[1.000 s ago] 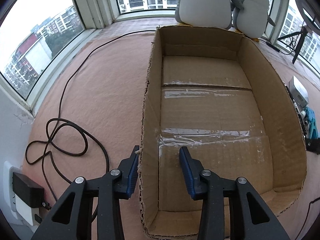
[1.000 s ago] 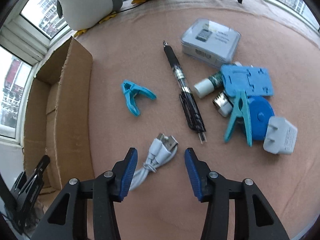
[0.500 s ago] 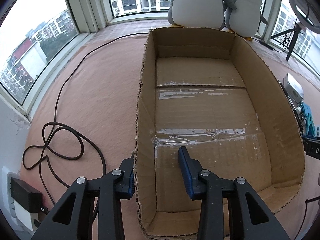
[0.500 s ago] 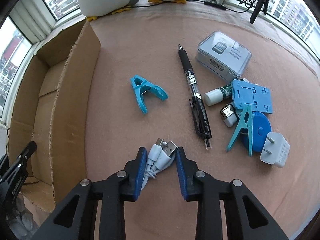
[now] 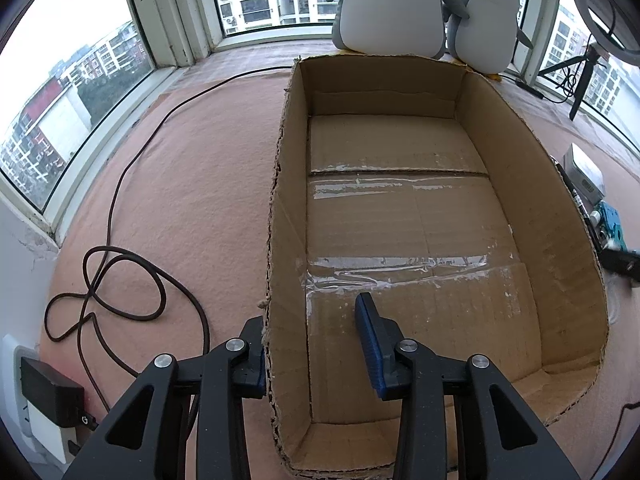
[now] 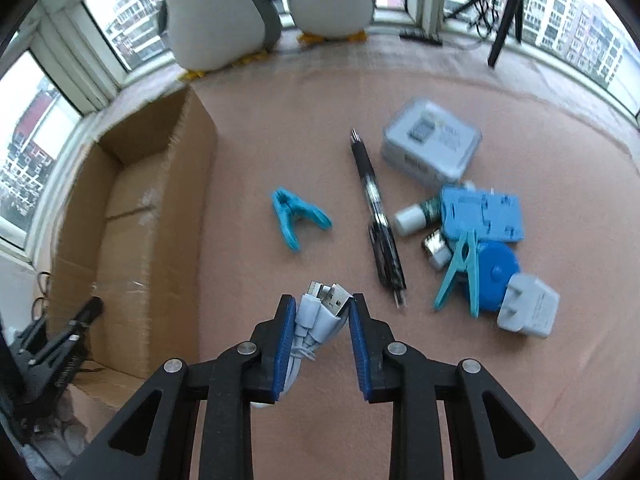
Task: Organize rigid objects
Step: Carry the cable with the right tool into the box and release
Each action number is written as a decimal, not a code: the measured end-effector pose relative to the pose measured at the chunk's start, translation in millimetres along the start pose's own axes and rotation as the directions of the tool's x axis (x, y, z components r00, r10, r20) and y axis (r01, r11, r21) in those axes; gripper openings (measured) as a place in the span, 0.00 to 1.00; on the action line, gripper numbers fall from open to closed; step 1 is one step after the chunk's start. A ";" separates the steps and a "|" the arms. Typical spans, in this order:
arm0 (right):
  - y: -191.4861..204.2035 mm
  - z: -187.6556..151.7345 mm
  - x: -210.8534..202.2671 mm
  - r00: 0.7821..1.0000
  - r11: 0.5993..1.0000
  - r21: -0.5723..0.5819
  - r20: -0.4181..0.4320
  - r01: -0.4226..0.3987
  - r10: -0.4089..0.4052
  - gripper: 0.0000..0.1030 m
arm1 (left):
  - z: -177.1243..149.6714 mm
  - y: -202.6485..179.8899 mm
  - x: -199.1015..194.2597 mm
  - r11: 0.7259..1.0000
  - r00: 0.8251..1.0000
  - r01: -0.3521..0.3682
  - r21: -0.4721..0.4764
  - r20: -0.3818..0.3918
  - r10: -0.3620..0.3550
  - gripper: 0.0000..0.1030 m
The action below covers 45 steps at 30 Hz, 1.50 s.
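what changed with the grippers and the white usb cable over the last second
The right gripper closed from wide open onto the white USB cable and now holds it, seemingly lifted toward the camera. The left gripper stayed open astride the cardboard box wall, edging slightly along it. The pen and blue clip stayed put.

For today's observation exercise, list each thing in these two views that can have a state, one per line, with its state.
Cardboard box: open on top, nothing inside.
Left gripper: open, straddling the box's left wall.
Right gripper: shut on the white cable.
White cable: bundled, pinched between the fingers.
Small blue clip: lying on the mat, apart from the pile.
Black pen: lying flat.
Black cord: loosely looped.
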State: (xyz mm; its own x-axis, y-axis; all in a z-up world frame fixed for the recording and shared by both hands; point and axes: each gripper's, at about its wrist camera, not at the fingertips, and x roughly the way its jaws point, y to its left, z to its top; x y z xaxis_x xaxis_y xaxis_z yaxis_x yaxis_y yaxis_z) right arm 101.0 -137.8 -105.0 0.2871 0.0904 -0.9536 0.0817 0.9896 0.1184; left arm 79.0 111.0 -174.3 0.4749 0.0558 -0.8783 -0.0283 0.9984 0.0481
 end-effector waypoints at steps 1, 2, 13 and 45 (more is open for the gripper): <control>2.2 2.5 -4.7 1.000 1.000 -0.001 0.009 -0.012 0.012 0.24 | -0.1 -0.2 0.0 1.000 1.000 0.000 0.000 0.000 0.000 0.37; 4.5 5.1 -10.1 0.999 1.000 -0.004 0.019 -0.026 0.026 0.24 | 0.0 -0.1 0.0 1.000 1.000 0.000 -0.001 0.000 0.000 0.37; 96.8 44.7 -23.7 0.981 0.968 -0.186 0.069 -0.167 0.182 0.24 | 0.3 2.9 1.0 1.000 1.000 0.018 -0.006 -0.003 -0.018 0.36; -2.2 18.6 -46.2 0.973 0.968 -0.183 0.123 -0.173 0.197 0.58 | -0.5 -0.1 0.2 1.000 1.000 0.001 -0.007 -0.008 -0.001 0.36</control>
State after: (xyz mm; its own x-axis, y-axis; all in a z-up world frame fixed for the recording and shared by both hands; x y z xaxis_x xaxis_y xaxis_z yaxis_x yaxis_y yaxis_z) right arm 105.4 -146.3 -56.1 0.4123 0.2688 -0.8705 -0.1453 0.9627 0.2284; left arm 78.7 111.0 -174.7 0.4676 0.0549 -0.8823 -0.0337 0.9985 0.0442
